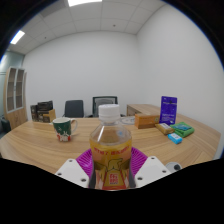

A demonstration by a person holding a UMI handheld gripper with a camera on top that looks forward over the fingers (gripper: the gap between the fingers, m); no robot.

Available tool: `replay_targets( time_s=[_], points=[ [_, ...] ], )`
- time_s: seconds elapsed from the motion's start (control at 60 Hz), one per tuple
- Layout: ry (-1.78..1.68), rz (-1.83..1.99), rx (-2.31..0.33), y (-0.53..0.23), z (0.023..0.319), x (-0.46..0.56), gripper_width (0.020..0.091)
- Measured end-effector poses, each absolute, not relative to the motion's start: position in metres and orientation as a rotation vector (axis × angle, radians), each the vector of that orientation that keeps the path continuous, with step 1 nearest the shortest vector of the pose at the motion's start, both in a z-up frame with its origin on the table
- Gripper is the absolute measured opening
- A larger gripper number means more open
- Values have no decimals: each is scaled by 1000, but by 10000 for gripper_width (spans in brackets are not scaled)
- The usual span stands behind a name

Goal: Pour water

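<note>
— What sits at the bottom centre of the frame?

— A clear plastic bottle with a white cap and amber liquid [111,145], upright between the two fingers of the tool [111,168]. The purple pads [96,160] press against the bottle's label on both sides, so the tool is clamped on it.

— And behind it?

— A pale wooden bench [40,143] curves across the middle of the frame. At centre left stands a patterned ceramic mug [63,127], well apart from the bottle. At centre right lie a brown cardboard box [147,120], a green flat box [183,129], a small blue packet [175,138] and an upright purple card [168,109]. Two dark office chairs [103,102] stand beyond the bench against a white wall.
</note>
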State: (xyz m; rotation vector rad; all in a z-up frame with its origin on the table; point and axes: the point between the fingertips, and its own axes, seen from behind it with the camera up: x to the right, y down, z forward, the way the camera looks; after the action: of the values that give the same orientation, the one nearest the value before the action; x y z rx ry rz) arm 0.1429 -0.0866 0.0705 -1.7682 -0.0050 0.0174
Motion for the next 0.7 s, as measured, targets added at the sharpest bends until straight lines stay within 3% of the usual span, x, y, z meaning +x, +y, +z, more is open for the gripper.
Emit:
replay_targets(
  time_s=[0.15, 0.383, 0.45, 0.7],
  points=[
    [-133, -163, -1768, -62, 93, 147, 458],
    [-617, -809, -1545, 27, 201, 126, 458],
    [-799, -988, -1448, 54, 221, 105, 457],
    [-1414, -1512, -1052, 111, 194, 28, 455]
  ],
)
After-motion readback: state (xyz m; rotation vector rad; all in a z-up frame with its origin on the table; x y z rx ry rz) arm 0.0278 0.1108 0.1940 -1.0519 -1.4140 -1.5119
